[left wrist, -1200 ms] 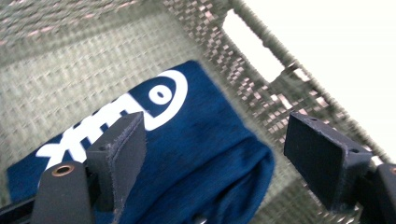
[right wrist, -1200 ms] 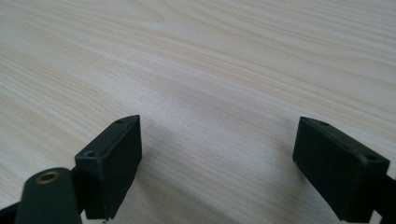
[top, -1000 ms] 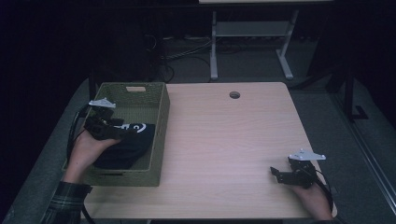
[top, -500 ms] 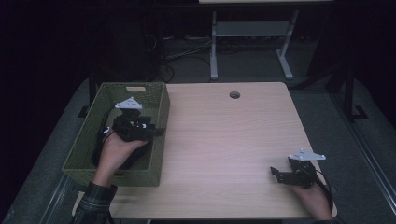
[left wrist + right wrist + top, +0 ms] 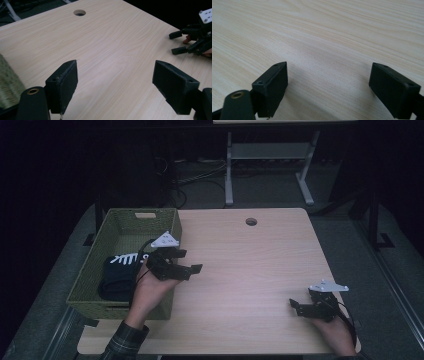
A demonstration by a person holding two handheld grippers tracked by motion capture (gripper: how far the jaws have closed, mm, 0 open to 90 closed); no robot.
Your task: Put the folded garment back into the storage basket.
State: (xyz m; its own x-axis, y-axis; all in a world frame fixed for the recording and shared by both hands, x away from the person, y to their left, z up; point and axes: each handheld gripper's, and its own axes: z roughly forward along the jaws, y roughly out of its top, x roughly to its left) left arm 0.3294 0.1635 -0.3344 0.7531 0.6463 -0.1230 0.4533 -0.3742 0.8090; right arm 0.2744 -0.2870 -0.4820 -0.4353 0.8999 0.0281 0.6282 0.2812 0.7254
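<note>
A green woven basket (image 5: 95,285) stands at the table's left edge, with a black garment with white print (image 5: 117,272) lying in it. My left gripper (image 5: 191,260) hovers just right of the basket's right wall, over the bare wood, open and empty. In the left gripper view its jaws (image 5: 115,75) stand wide apart above the tabletop. My right gripper (image 5: 294,307) rests near the front right of the table, open, with nothing between its fingers (image 5: 328,77). It also appears far off in the left gripper view (image 5: 176,42).
The light wooden table (image 5: 250,270) has a round cable hole (image 5: 251,221) near its far edge. The basket's corner (image 5: 7,82) sits at the left of the left gripper view. Behind the table, a metal stand (image 5: 270,165) and cables lie on the dark floor.
My left gripper has come up out of the basket and moved right over the table, leaving the black garment inside. The right gripper has stayed put.
</note>
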